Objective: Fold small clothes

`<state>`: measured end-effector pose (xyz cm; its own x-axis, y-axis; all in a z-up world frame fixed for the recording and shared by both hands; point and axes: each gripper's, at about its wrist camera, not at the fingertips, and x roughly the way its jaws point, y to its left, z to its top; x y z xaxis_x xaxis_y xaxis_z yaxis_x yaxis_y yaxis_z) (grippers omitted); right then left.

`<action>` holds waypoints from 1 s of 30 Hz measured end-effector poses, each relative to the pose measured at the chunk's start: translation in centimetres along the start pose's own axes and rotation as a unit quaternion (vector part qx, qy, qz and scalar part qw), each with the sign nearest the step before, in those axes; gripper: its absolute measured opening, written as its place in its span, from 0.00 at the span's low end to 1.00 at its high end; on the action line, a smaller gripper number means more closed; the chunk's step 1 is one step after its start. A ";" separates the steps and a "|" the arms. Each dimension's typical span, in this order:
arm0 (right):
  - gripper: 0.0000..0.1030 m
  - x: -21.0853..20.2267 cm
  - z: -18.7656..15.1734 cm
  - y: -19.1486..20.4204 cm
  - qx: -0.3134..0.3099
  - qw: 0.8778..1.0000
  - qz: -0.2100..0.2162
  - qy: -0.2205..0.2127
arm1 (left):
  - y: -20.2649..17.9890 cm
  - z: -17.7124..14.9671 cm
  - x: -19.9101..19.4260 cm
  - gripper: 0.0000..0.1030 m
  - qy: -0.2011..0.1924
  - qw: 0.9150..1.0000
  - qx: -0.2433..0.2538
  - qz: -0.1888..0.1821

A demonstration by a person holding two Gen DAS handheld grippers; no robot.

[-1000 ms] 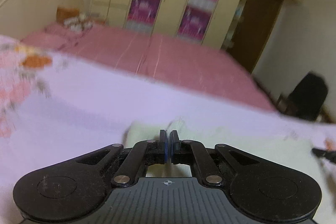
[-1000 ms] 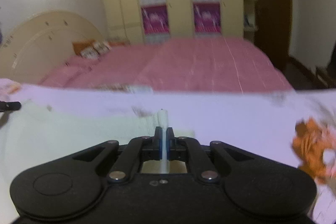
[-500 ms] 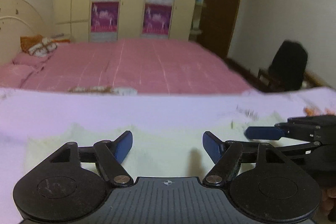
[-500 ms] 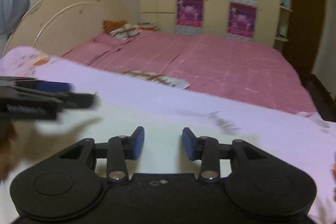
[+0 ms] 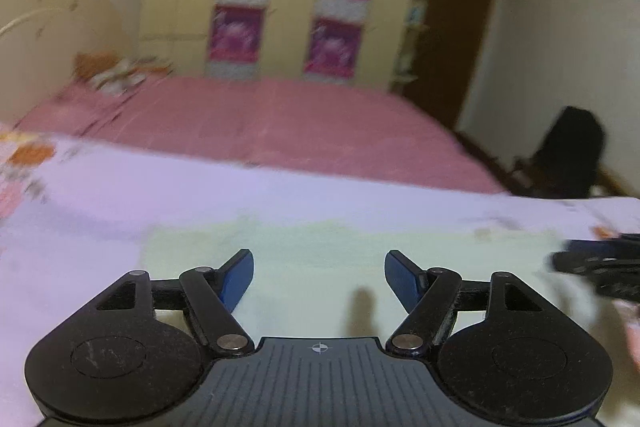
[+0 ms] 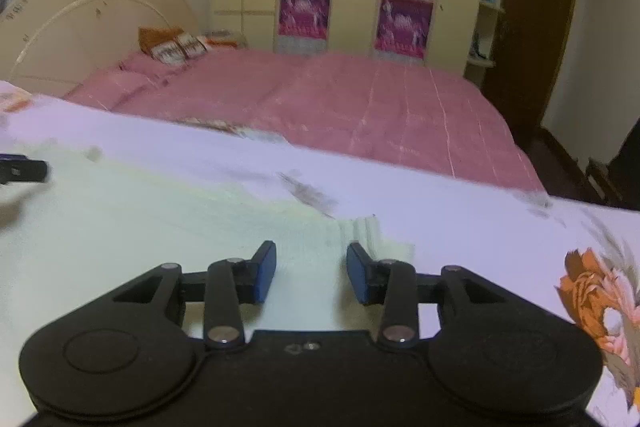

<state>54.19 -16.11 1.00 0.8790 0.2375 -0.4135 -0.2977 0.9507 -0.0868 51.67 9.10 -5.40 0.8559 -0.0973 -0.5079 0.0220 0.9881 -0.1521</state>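
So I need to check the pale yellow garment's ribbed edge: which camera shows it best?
The right wrist view: the pale yellow garment shows its ribbed edge fairly sharply just beyond the open right hand-held gripper. The left wrist view shows only a blurred flat expanse, no ribbing.

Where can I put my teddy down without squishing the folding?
Bare lilac sheet lies between the pale garment and the pink bed. More lies left of the garment. It is crowded over the garment, where the left gripper and right gripper hover open.
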 end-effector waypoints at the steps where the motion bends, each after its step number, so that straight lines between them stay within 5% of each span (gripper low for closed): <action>1: 0.37 -0.6 -0.1 0.8 -0.007 1.000 0.013 -0.010 | -1.0 -0.2 -0.4 0.70 -0.001 1.000 0.007 -0.005; 7: 0.38 -2.2 -2.4 5.4 -0.027 0.997 0.076 0.000 | -4.7 -3.1 -1.1 0.70 0.039 0.999 0.028 -0.011; 15: 0.39 -4.0 -4.2 1.8 -0.003 1.000 -0.011 0.021 | -0.1 -5.5 -5.2 0.70 0.015 1.000 0.009 0.012; 19: 0.39 -5.0 -3.5 2.2 0.004 1.000 -0.023 0.020 | -2.3 -5.1 -7.3 0.70 0.007 1.000 0.020 0.015; 25: 0.40 -8.6 -4.9 6.0 0.001 0.998 0.064 -0.014 | -7.4 -7.5 -9.4 0.70 0.022 0.997 0.066 -0.027; 30: 0.36 -8.4 -6.7 8.1 -0.005 0.997 0.067 0.027 | -7.7 -9.2 -9.4 0.70 0.050 0.997 0.053 -0.014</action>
<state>41.95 -11.75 -2.28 0.8098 0.3512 -0.4699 -0.4153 0.9090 -0.0364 38.72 1.30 -7.31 0.7989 -0.1303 -0.5872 0.1034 0.9915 -0.0793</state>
